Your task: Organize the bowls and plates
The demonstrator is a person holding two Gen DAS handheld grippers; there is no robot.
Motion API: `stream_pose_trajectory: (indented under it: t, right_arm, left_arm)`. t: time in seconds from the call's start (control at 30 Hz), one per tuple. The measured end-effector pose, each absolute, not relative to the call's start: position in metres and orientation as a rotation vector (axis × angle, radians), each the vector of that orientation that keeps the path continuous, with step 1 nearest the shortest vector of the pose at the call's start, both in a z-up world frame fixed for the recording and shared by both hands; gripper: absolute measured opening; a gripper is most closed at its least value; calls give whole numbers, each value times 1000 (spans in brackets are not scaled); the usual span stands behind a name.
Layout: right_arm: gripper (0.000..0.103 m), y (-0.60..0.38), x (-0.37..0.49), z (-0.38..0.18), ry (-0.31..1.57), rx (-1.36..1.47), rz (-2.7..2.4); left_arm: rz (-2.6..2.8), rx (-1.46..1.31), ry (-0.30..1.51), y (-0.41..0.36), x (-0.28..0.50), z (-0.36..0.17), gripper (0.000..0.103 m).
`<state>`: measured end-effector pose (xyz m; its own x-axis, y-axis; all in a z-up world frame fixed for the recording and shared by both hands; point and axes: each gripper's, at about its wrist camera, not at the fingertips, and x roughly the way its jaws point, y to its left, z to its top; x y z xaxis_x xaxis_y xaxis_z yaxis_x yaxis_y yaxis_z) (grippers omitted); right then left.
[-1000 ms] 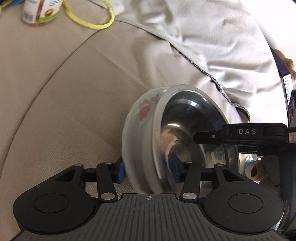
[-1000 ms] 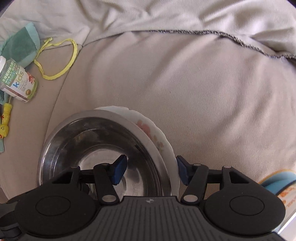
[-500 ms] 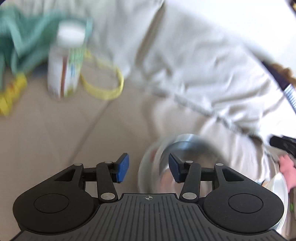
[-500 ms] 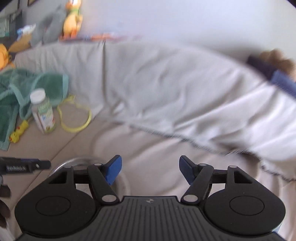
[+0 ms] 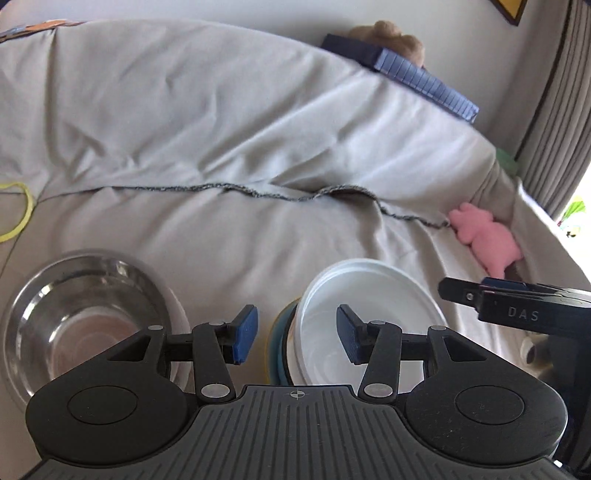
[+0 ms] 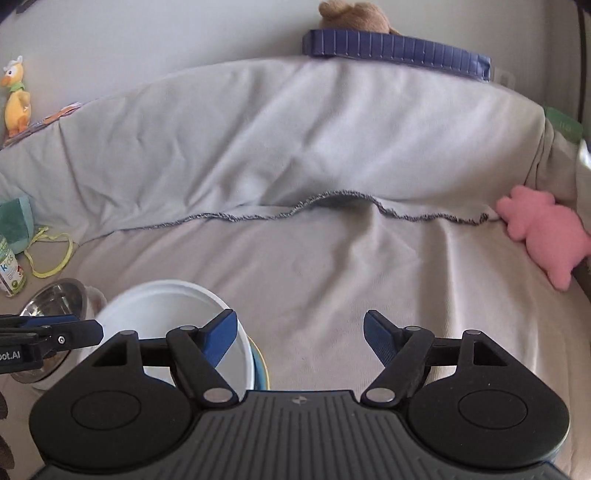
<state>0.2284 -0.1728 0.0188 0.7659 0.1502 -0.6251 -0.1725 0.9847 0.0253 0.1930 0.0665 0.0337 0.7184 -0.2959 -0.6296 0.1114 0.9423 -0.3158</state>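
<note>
Since a second ago both grippers have let go of the steel bowl (image 5: 79, 317) and swung away from it, so that it now lies off to the left instead of between the jaws. It sits mouth up, nested in a white floral bowl (image 6: 96, 297), on the grey sofa cover (image 5: 258, 236).

Just to its right stands a second stack: a white bowl (image 5: 369, 295) resting mouth up, a little tilted, in a blue bowl (image 5: 282, 343) with a yellow rim edge showing beneath. Being round, none of these has a long axis; all open upward.

The left gripper (image 5: 295, 336) hangs above the near left rim of the white bowl, its jaws apart with nothing pressed between the blue pads; whether the right pad touches the bowl's inside I cannot tell. The right gripper (image 6: 300, 338) hovers over bare cover to the right of that stack, its jaws wide and just having opened further, holding nothing; its left pad overlaps the white bowl's rim in the picture.

Nothing lies on the cover between the two stacks. Farther out, a pink plush toy (image 6: 543, 240) is wedged at the right where seat meets backrest. A yellow cord loop (image 6: 51, 254), a small bottle (image 6: 9, 273) and a green cloth (image 6: 14, 221) lie at the far left. On the backrest sit a blue ribbed pad (image 6: 399, 50) and a brown plush (image 6: 354, 16); a yellow duck toy (image 6: 14, 99) stands at the left.
</note>
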Motion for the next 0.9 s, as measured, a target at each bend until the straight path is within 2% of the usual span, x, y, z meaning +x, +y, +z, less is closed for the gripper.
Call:
stream_pose_trajectory:
  t: [0.13,0.33,0.4,0.5,0.53,0.63,0.67,0.9]
  right_arm:
    - [88,-179,215,6,633,42,230]
    - [86,-186,235,-32,736,241,301]
    - [77,-192,243,-47,784,320,321]
    - [68,-192,250,-67,852,403,393]
    - [63,-190,252,-74,876,420,410]
    - [57,-185,251,-88,910,444,431]
    - [51,-183,249,-90,916,442,439]
    - [50,-174,235,-89,889,400,459]
  left_arm:
    - [-204,-303,812,64,204,12,51]
    - [-162,-274,883,54,215,-5,51]
    - [-165,-265,895,50,217,-7,51]
    - [-164,-245,908,44,218,-7,53]
    - [-161,-238,910,43,217,-7,53]
    - [-151,-246,913,42,217,-5,52]
    - [-151,-245,912,41,216,-4,52]
    - [-123,-149,929,27,217,-2,53]
